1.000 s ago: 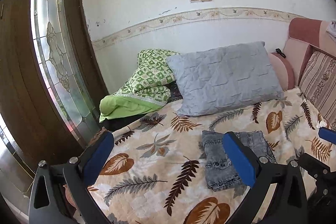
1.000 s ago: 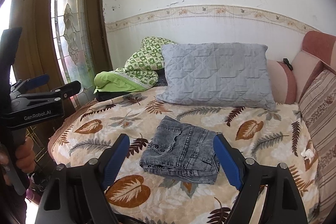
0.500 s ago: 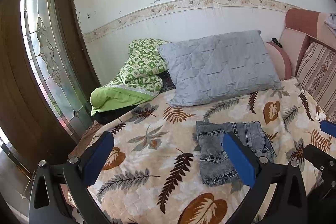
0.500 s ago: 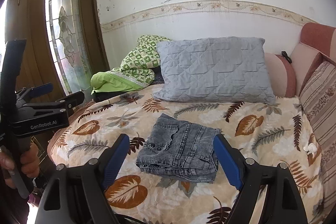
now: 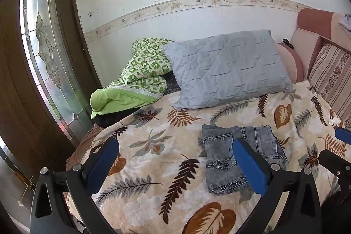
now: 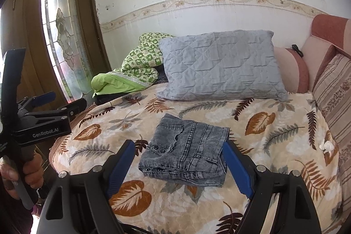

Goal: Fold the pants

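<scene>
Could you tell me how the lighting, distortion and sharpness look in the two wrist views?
Left wrist view: strong fisheye bend, dark corners; daylight through the door glass, soft even light on the pants, no glare, all sharp. Right wrist view: same bend; the glass is partly blown out, a soft shadow lies under the pants, the near fingers stay sharp.

pants on bedspread; pillow at 12 o'clock behind them, blanket at 10, door far 9.

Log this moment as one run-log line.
stage: pants folded | pants: compact stack on bedspread, untouched | left gripper: open, empty | right gripper: open, empty, facing pants
</scene>
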`<action>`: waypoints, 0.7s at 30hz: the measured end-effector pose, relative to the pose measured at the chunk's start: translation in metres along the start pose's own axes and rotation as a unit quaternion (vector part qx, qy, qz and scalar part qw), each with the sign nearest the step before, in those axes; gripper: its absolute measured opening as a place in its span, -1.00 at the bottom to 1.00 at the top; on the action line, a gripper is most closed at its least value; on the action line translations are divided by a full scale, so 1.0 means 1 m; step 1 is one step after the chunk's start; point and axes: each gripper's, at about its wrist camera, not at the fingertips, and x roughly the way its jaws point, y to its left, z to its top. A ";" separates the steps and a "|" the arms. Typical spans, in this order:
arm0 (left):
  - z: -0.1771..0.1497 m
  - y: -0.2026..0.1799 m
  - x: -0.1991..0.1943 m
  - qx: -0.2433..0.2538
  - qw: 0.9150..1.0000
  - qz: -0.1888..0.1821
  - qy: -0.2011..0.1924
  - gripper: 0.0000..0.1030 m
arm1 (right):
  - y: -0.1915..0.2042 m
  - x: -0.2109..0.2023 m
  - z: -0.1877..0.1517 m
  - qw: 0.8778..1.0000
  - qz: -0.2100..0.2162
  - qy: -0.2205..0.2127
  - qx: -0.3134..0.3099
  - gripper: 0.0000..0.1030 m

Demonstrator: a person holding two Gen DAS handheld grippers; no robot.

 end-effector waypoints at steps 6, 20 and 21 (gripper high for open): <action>0.001 0.006 -0.013 -0.002 1.000 -0.006 -0.015 1.00 | 0.008 -0.011 0.004 1.000 -0.004 -0.009 -0.005 0.64; 0.005 0.033 -0.073 -0.029 0.997 -0.018 -0.076 1.00 | 0.049 -0.054 0.014 0.998 -0.009 -0.051 -0.046 0.64; 0.006 0.035 -0.077 -0.031 0.996 -0.018 -0.080 1.00 | 0.051 -0.056 0.014 0.997 -0.009 -0.053 -0.048 0.64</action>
